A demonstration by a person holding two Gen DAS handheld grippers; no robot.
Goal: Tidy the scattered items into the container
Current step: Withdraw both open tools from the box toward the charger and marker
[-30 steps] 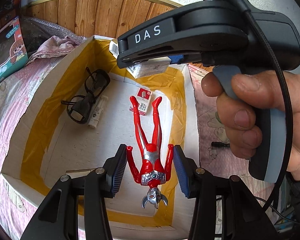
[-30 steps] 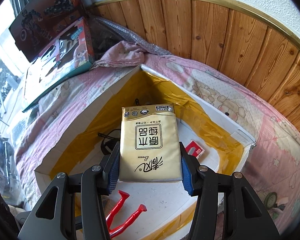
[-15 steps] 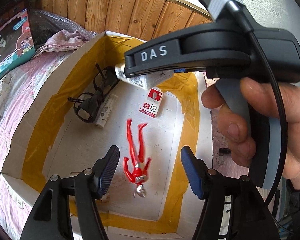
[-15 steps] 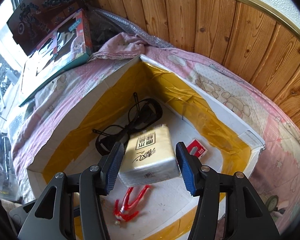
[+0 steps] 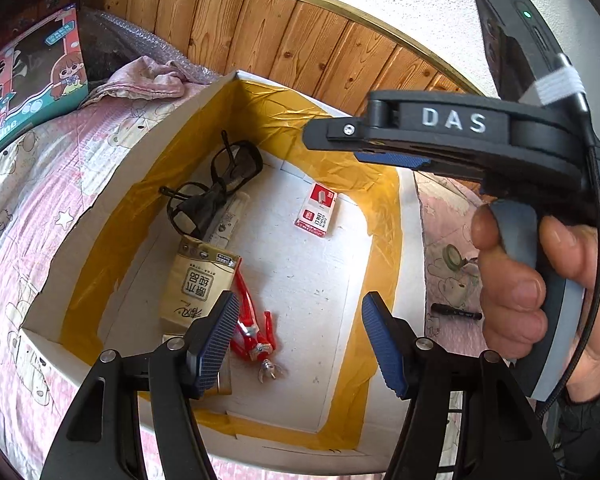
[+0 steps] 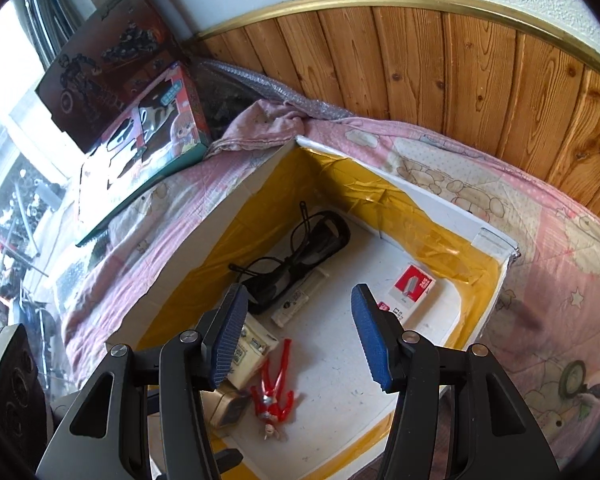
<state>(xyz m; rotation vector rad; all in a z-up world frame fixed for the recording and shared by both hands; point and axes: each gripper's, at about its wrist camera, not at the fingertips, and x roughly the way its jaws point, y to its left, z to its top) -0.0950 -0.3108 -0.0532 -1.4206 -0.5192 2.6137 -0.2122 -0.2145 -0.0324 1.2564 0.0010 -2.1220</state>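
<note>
both my tongs hang over the box [image 5: 112, 184], jaws wide and empty: the left gripper [image 5: 296, 340] at the bottom of its view, the right gripper [image 6: 296, 334] low centre of its own. in the box i see the glasses [image 5: 220, 184] at upper left, the staple box [image 5: 316, 210] right of centre, the tissue pack [image 5: 194, 288] at lower left and the red figure [image 5: 252, 328] just beside it, its legs touching the pack's edge.

i judge the step in hand is to pull out and fetch what's left on the bedspread [image 5: 32, 208]. to do it well i'd lift straight up, clear of the box wall, keep the jaws wide, and swing the two grippers apart so they don't knock. a small black stick [image 5: 456, 314] lies on the cover right of the box, below the hand [image 5: 540, 280]; it looks thin, so i'd come down square across it.

hard to read: a white tube [image 5: 230, 220] lies half under the glasses, and a tin-like thing [image 6: 230, 410] sits behind my right tongs' left finger; i can't tell what either is. the near box wall is cut off by the tongs.
</note>
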